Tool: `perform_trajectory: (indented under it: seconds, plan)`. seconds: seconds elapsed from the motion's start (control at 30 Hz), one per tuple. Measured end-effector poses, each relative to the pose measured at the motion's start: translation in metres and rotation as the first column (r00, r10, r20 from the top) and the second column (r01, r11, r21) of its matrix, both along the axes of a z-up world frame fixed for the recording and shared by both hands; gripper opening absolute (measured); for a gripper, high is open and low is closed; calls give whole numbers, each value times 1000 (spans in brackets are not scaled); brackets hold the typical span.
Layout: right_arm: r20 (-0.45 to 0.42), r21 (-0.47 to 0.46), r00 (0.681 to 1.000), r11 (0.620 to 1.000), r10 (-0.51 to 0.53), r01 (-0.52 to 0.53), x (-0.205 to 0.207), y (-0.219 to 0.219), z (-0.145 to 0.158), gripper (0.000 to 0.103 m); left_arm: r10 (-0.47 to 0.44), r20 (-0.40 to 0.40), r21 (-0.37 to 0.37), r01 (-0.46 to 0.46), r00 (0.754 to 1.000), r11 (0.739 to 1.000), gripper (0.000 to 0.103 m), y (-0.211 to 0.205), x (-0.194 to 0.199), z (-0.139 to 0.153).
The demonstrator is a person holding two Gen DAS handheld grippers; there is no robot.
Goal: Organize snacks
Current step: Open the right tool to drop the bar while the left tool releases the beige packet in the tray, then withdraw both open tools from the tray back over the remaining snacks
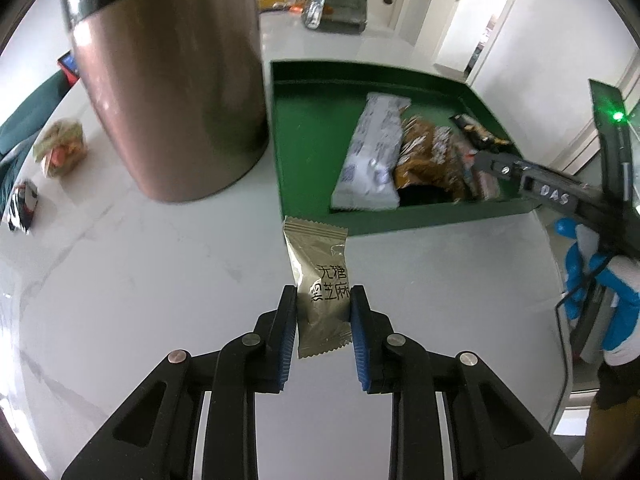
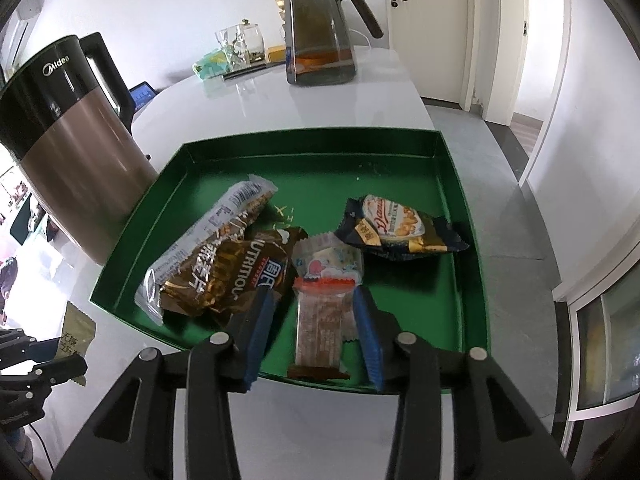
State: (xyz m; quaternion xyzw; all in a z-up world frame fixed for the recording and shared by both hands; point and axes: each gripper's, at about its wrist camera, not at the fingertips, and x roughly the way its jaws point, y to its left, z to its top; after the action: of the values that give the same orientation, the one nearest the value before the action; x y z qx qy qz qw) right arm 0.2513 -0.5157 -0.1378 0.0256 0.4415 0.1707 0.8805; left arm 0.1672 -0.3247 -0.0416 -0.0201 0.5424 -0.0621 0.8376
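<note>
A green tray (image 1: 304, 200) (image 2: 472, 280) sits on the white table and holds several wrapped snacks. My left gripper (image 1: 323, 300) is shut on a tan sesame snack packet (image 1: 320, 280) in front of the tray's near rim; the packet also shows in the right wrist view (image 2: 76, 340). My right gripper (image 2: 314, 300) is open over the tray's near edge, its blue pads either side of a brown bar in clear wrap (image 2: 320, 328) without touching it. Beside it lie a brown nutrition packet (image 2: 236, 276), a long silver bar (image 2: 216, 224), a pink-white candy (image 2: 332, 260) and a dark cookie pack (image 2: 400, 228).
A brown and black electric kettle (image 1: 172, 80) (image 2: 68, 148) stands just left of the tray. A glass pitcher (image 2: 320, 32) and glass jars (image 2: 240, 48) stand at the table's far end. Two more snacks (image 1: 60, 152) lie on the table at the far left. The table's right edge drops to the floor.
</note>
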Motion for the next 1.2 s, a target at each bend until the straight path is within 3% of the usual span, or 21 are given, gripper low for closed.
perform_trajectory:
  seconds: [0.27, 0.6, 1.1, 1.17, 1.2]
  plan:
    - [27, 10, 1000, 1000, -5, 5, -5, -3, 7, 14, -59, 81, 35, 56, 995, 998, 22, -26, 43, 17]
    - [38, 2, 999, 1000, -13, 13, -13, -4, 10, 14, -66, 81, 87, 59, 995, 994, 22, -47, 96, -6]
    - [58, -34, 997, 998, -51, 53, -50, -4, 32, 15, -71, 112, 104, 60, 991, 993, 26, -43, 97, -4]
    - [65, -45, 995, 996, -71, 74, -60, -8, 38, 20, -80, 125, 88, 69, 989, 994, 32, -44, 93, 0]
    - [70, -56, 994, 994, -87, 91, -68, -11, 43, 30, -82, 131, 81, 72, 988, 994, 34, -44, 92, 2]
